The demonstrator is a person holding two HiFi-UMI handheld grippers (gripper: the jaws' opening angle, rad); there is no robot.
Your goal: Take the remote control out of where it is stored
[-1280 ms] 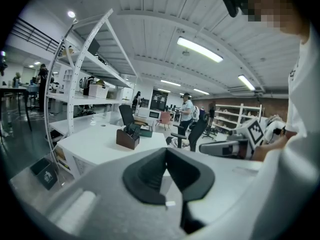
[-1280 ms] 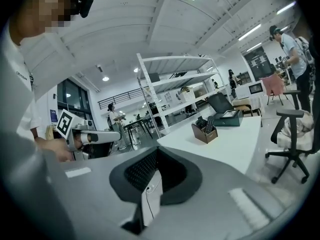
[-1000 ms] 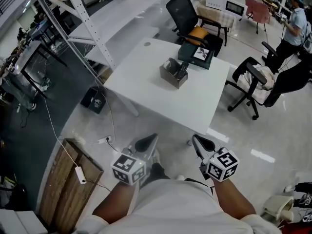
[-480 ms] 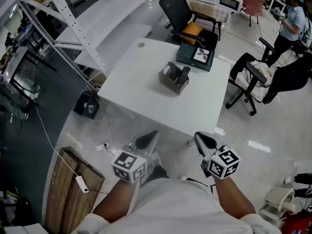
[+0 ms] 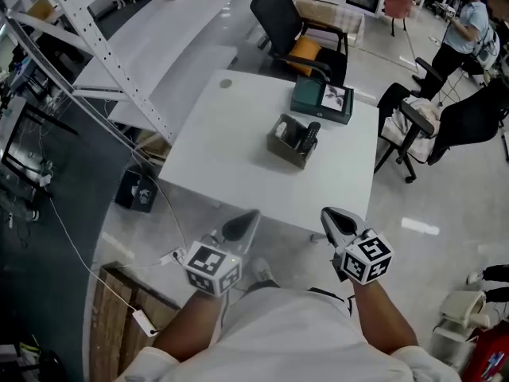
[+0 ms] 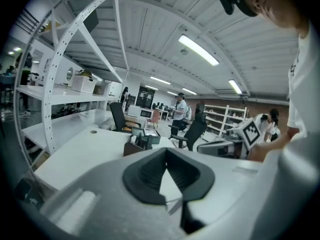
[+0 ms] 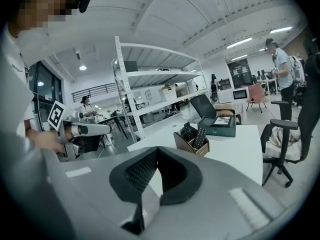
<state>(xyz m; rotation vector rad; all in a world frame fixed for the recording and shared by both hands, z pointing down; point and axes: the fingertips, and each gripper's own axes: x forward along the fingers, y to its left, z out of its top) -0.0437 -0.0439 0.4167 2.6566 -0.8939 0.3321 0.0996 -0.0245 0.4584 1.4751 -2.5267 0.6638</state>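
Note:
A black remote control [image 5: 308,136] stands upright in a brown open-top holder [image 5: 286,143] on the white table [image 5: 238,157]. The right gripper view shows the remote [image 7: 200,136] in its holder [image 7: 191,143], and the left gripper view shows the holder [image 6: 134,147] far off. My left gripper [image 5: 241,225] and right gripper [image 5: 338,220] hang side by side over the floor, short of the table's near edge. Both are shut with nothing in them. The shut jaws fill the low part of each gripper view [image 6: 166,154] [image 7: 157,152].
A dark green box [image 5: 322,100] lies on the table behind the holder. Black office chairs [image 5: 290,22] [image 5: 413,126] stand at the far and right sides. A white shelving rack [image 5: 87,46] rises at the left. A wooden board [image 5: 119,325] and cables lie on the floor. A person [image 5: 465,30] stands far right.
The view has shifted: the table and holder sit a little more to the right and nearer. Both grippers stay shut and in the same place before the body.

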